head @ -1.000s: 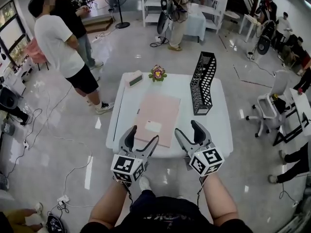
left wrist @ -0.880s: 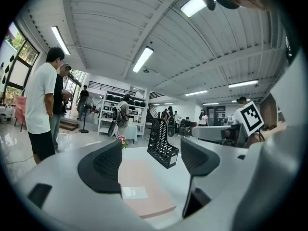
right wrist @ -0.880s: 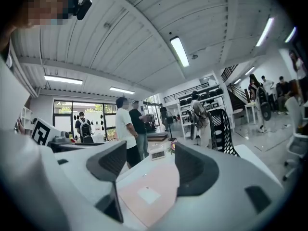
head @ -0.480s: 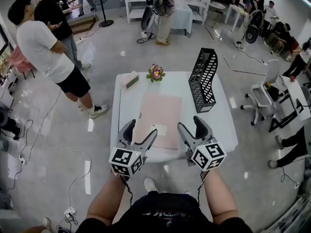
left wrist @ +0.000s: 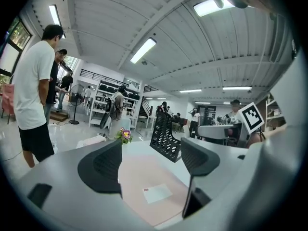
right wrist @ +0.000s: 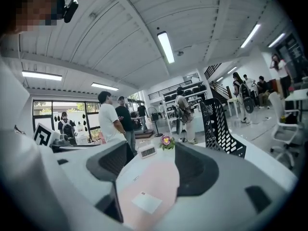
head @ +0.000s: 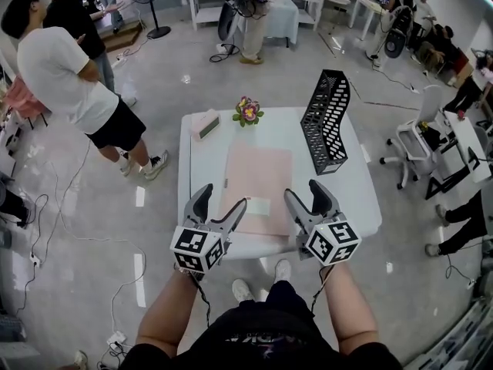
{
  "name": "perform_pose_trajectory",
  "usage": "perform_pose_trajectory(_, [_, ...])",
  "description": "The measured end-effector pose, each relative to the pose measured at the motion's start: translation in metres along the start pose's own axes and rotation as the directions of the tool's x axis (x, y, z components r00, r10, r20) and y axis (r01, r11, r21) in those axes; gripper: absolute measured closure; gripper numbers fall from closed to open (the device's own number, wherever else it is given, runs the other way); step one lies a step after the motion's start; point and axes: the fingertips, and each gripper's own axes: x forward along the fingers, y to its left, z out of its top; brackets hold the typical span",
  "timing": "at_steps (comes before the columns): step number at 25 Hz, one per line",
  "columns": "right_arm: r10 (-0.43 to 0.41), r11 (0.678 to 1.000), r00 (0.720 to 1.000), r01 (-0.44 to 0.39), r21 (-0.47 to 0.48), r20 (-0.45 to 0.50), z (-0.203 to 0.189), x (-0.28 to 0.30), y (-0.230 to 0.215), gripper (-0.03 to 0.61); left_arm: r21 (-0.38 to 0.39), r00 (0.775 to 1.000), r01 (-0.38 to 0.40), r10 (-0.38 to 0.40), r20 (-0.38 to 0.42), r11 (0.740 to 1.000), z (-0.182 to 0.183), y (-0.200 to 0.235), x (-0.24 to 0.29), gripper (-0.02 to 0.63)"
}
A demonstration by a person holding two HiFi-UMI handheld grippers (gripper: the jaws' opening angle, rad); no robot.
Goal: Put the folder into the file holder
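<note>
The person is closing in on the table now. A second ago both tools hung short of its near edge; now they are over it. The left gripper sits at the near left corner of the pink folder, and the right gripper at its near right corner. Both pairs of jaws stand wide apart with nothing in them; each gripper view shows only the folder and its white label lying on the table beyond.

The folder hasn't budged: flat in the middle of the table, no jaw touching it yet. The black mesh file holder stands upright at the far right, just off the folder's far corner and with its open side facing away from it. A small flower pot and a digital clock sit along the far edge.

So this looks like the approach finishing and the pick-up about to start. A thin folder lying flat will probably need one edge lifted first.
</note>
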Motion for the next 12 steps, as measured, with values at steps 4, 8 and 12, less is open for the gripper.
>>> perform_pose_trajectory(4, [-0.003, 1.000, 1.000, 0.004, 0.020, -0.026, -0.011, 0.015, -0.010, 0.279, -0.018, 1.000, -0.006, 0.005, -0.023, 1.000, -0.010, 0.011, 0.011, 0.244])
perform_pose_trajectory(8, [-0.002, 0.998, 0.999, 0.005, 0.056, -0.054, -0.021, 0.035, -0.027, 0.279, -0.038, 0.998, -0.019, 0.017, -0.053, 0.999, -0.018, 0.026, 0.030, 0.244])
perform_pose_trajectory(12, [0.002, 0.995, 0.996, 0.007, 0.104, -0.088, -0.035, 0.058, -0.050, 0.279, -0.055, 0.995, -0.050, 0.045, -0.089, 0.997, -0.027, 0.041, 0.051, 0.245])
